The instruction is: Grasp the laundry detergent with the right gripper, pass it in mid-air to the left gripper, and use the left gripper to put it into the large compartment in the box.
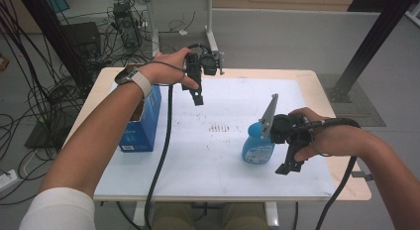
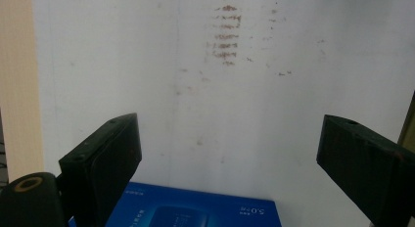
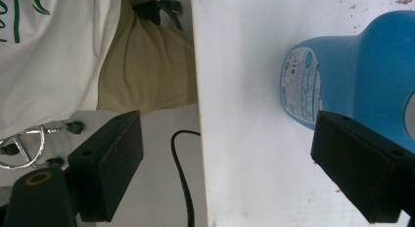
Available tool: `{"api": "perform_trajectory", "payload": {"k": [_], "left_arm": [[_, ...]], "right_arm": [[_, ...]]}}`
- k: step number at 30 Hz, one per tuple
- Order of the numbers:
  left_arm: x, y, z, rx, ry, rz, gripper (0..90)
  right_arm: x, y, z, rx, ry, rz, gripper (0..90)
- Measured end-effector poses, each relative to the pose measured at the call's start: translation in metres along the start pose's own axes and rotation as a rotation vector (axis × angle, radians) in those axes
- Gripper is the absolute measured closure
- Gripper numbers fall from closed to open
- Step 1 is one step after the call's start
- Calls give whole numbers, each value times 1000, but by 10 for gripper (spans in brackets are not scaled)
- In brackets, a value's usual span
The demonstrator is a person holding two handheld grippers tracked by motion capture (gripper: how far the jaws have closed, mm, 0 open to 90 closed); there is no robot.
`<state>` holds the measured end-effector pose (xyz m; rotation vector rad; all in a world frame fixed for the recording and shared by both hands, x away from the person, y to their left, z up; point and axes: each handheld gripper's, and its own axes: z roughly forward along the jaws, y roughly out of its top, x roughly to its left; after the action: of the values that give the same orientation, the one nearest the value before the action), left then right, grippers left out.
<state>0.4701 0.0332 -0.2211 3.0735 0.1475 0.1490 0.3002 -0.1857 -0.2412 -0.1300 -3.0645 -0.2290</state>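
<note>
A blue bottle with a printed label stands on the white mat, right of centre. My right gripper hangs just right of it near the front edge, jaws open and pointing down. In the right gripper view the bottle sits beyond the right jaw, and nothing is between the jaws of the right gripper. A blue box stands at the table's left edge. My left gripper is held high over the back of the mat, open and empty. In the left gripper view, the left gripper shows the box top below.
Reddish-brown smudges mark the mat's middle and also show as smudges in the left gripper view. Bare wood borders the mat at the right edge. Cables and equipment lie on the floor at back left. A person's lap is below the front edge.
</note>
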Motion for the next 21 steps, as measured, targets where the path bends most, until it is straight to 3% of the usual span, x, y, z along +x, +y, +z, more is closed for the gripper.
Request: {"api": "perform_trajectory", "payload": {"k": [21], "left_arm": [[-2,-1,-3,-7,3,-8,94]], "right_arm": [[2,-2,-7,-24,-11,0,95]]}}
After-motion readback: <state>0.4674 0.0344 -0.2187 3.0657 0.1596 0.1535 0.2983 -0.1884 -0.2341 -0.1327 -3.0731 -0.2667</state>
